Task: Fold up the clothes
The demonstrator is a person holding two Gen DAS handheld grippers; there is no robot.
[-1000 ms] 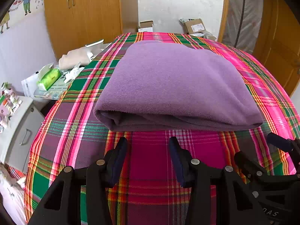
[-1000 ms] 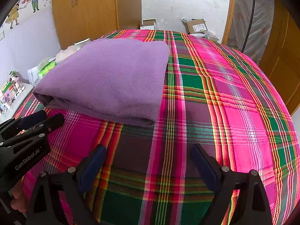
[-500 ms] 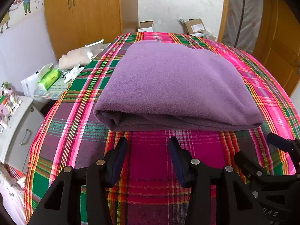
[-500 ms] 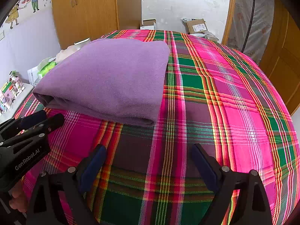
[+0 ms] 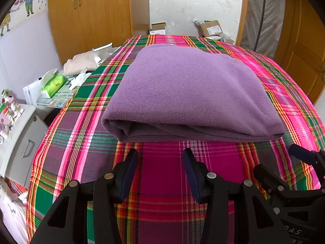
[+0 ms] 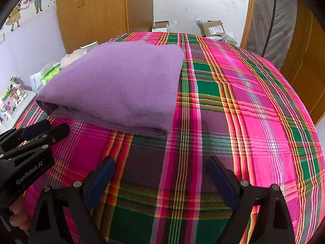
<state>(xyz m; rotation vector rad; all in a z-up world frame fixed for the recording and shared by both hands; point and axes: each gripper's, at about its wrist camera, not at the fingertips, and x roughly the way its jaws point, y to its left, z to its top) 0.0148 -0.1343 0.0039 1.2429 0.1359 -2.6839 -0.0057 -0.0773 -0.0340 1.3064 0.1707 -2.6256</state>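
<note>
A purple fleece garment lies folded into a thick rectangle on the plaid bedspread, its layered edge facing me. My left gripper hovers just short of that edge, open, with nothing between its fingers. In the right wrist view the same purple garment lies to the upper left. My right gripper is open wide over bare plaid, to the near right of the garment's corner. The left gripper shows at that view's left edge, held by a hand.
A cluttered side table with a green tissue pack and a beige bundle stands left of the bed. A grey drawer unit sits nearer. Wooden wardrobe doors and cardboard boxes are behind.
</note>
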